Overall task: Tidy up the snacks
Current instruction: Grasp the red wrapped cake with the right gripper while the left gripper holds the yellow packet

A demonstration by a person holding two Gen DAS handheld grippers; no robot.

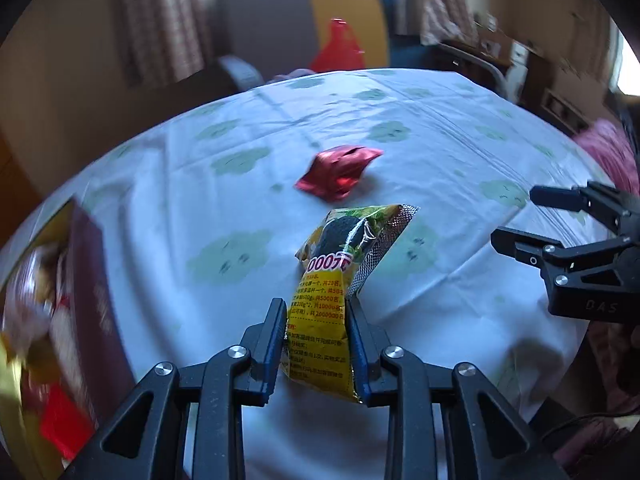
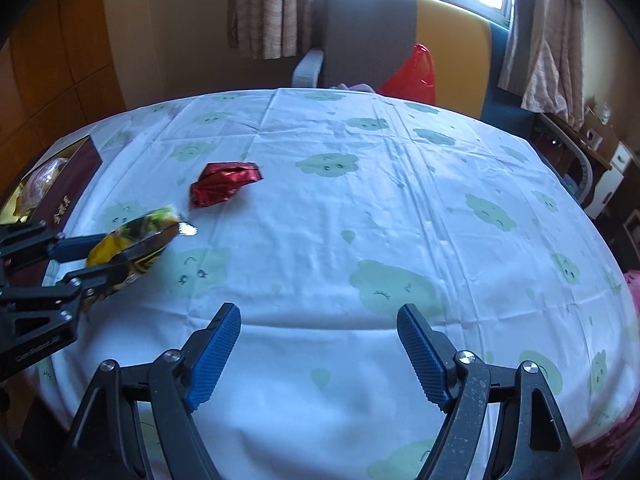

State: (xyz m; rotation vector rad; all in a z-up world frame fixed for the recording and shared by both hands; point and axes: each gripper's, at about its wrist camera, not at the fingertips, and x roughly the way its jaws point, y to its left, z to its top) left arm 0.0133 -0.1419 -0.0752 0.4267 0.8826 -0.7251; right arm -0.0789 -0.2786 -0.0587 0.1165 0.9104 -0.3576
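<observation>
While left tool (image 1: pixel 316 312) clamps yellow packet (image 1: pixel 324 308), right tool (image 2: pixel 320 320) wide, chair (image 2: pixel 368 40) sharper rightward.

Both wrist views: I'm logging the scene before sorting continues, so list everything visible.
yellow snack packet: 1, yellow with dark print, held above the table
red foil packet: 1, red, lying on the cloth
snack box: 1, dark maroon, table's left edge, snacks inside
tablecloth: 1, white with green clouds, over the table
chair: 1, grey, beyond the table
red bag: 1, red, behind the table
left gripper: shut on the packet
right gripper: open, holding nothing
</observation>
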